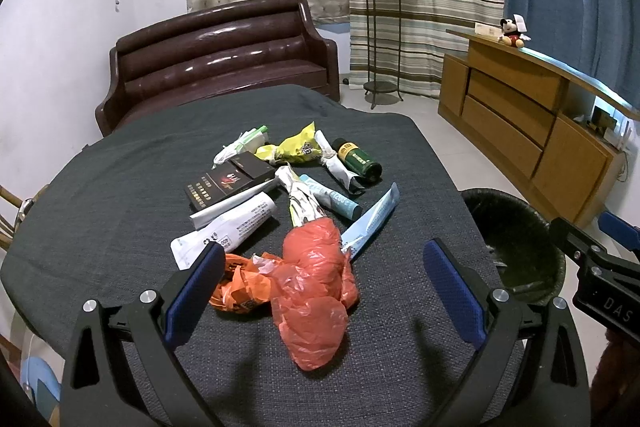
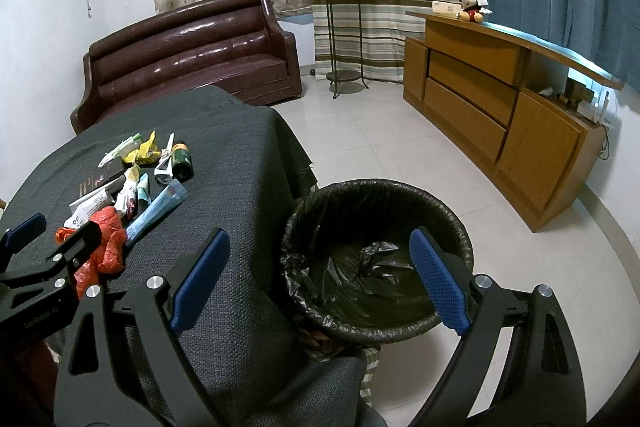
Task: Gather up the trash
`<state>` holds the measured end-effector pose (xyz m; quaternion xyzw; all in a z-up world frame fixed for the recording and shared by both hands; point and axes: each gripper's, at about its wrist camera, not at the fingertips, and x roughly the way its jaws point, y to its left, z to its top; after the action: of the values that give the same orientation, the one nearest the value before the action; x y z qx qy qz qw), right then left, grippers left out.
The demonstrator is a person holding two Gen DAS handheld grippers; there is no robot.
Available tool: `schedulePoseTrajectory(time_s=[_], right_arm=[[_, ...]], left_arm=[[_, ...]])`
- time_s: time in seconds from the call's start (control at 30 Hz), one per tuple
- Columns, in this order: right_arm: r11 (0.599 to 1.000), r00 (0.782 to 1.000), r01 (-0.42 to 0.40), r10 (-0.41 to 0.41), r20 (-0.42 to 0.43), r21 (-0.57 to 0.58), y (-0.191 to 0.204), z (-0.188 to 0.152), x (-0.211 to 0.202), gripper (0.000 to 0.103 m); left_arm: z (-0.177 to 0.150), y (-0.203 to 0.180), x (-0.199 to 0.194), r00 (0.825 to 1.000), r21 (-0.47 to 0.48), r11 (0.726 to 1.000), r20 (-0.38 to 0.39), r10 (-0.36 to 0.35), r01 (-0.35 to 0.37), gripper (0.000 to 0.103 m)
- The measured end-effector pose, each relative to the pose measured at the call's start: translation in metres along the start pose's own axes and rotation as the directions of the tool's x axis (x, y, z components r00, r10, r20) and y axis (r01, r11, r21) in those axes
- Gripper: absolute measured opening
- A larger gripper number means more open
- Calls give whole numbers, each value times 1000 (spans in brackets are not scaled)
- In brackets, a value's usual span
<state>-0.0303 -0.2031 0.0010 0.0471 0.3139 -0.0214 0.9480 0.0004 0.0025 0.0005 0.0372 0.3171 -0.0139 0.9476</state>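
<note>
Left hand-held gripper spread wide, empty, low-centre over the red plastic bag on the counter. Right hand-held gripper gapes above the black-lined bin; its contents, seemingly scraps, show only there. Farther: black carton, green can.

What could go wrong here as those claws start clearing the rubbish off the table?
The red plastic bag between the open left gripper fingers is floppy and may slip out. It touches the orange wrapper, which might drag along. The bin stands off the table edge, so a carried piece might land on the floor.
</note>
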Motion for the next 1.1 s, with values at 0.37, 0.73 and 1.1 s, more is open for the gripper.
schedulePoseTrajectory(time_s=[0.37, 0.73, 1.1], right_arm=[[1000, 1000, 8, -8, -13, -9, 0, -6, 3, 89], [998, 998, -29, 26, -52, -54, 25, -8, 4, 83], [983, 986, -153, 145, -82, -103, 81, -7, 2, 80]], left_arm=[[-12, -1, -1, 1000, -8, 1000, 3, 6, -6, 96], [-34, 30, -5, 998, -29, 998, -30, 49, -50, 96], [-40, 85, -10, 990, -83, 989, -74, 116, -122, 96]])
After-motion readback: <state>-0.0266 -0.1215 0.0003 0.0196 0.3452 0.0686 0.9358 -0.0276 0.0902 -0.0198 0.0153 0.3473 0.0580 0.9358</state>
